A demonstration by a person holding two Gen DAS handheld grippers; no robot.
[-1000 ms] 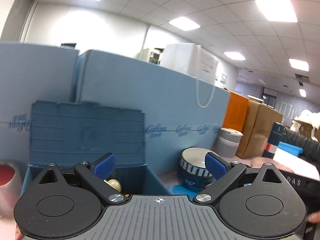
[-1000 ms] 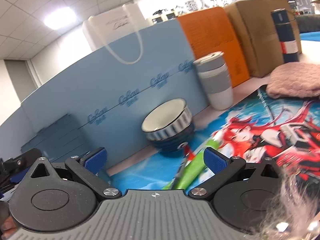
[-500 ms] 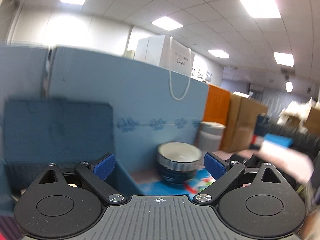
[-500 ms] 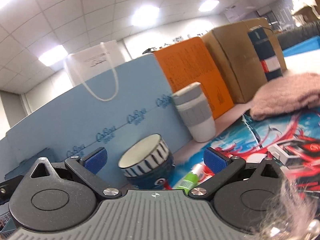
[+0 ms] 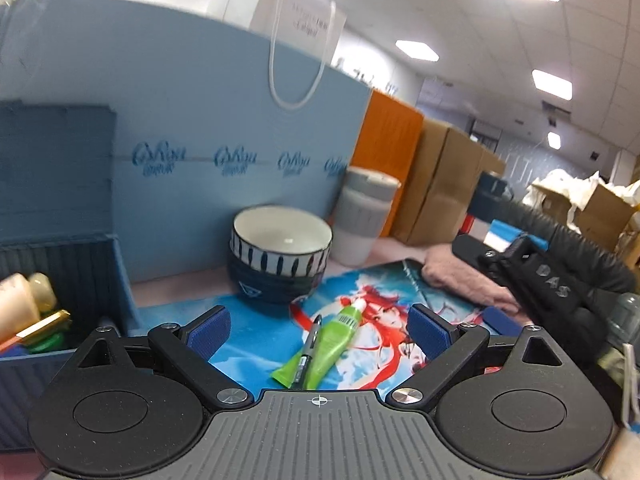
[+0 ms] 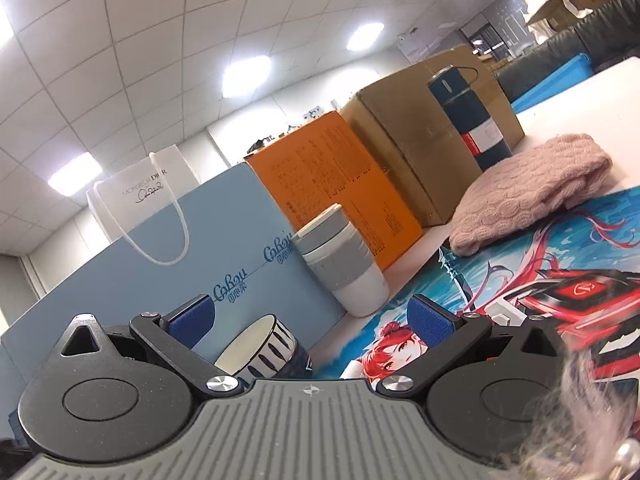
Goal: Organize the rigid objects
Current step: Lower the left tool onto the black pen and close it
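Note:
My left gripper (image 5: 318, 332) is open and empty above the printed mat (image 5: 384, 312). Between its fingers lie a green tube (image 5: 332, 344) and a black pen (image 5: 307, 354), side by side on the mat. Behind them stand stacked striped bowls (image 5: 280, 256) and a grey-banded cup (image 5: 364, 220). A blue storage box (image 5: 80, 276) at the left holds several small items. My right gripper (image 6: 310, 320) is open and empty, tilted upward, with the bowls (image 6: 260, 354) and cup (image 6: 344, 268) ahead of it.
A blue foam board (image 5: 180, 128) backs the table, with a white paper bag (image 5: 296, 20) behind it. Orange (image 6: 340, 176) and brown boxes (image 6: 424, 128), a dark flask (image 6: 468, 116) and a pink knitted hat (image 6: 532, 188) stand at the right. The other gripper's dark body (image 5: 540, 280) shows at the right.
My left gripper has swung right from the blue box and tipped down; the tube and pen now lie between its fingers. My right gripper has tilted upward, losing sight of the tube.

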